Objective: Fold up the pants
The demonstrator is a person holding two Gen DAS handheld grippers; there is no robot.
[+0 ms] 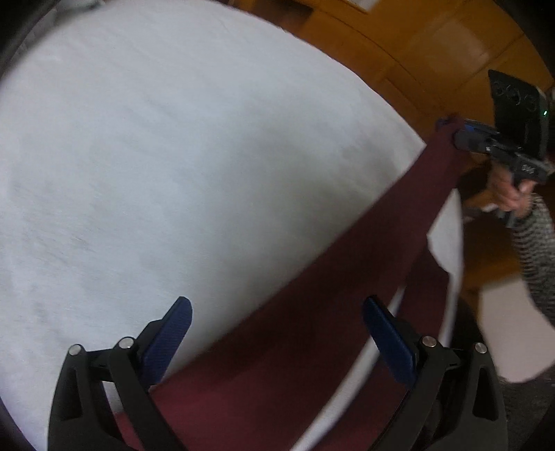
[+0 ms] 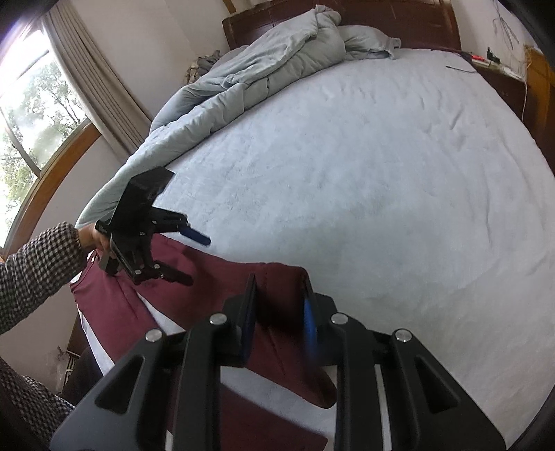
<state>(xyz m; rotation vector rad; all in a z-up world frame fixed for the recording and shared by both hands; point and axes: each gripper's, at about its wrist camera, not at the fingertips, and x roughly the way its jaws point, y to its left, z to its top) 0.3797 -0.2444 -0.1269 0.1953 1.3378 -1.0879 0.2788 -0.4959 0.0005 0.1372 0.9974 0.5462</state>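
Observation:
Dark red pants [image 1: 312, 295] lie along the near edge of a bed with a pale blue sheet [image 1: 173, 156], partly hanging over the edge. My left gripper [image 1: 277, 308] is open, its blue pads wide apart just above the pants. In the right wrist view the pants [image 2: 215, 277] stretch from left to centre. My right gripper [image 2: 281, 288] has its fingers partly open around the pants' end; the cloth sits between them. The left gripper [image 2: 197, 256] also shows there, open above the pants. The right gripper [image 1: 447, 126] shows far right in the left wrist view at the pants' far end.
A crumpled pale blue duvet [image 2: 249, 69] lies at the head of the bed by a dark wooden headboard [image 2: 399, 20]. A window with a curtain [image 2: 41, 104] is at left. Wooden floor and furniture [image 1: 433, 41] lie beyond the bed's edge.

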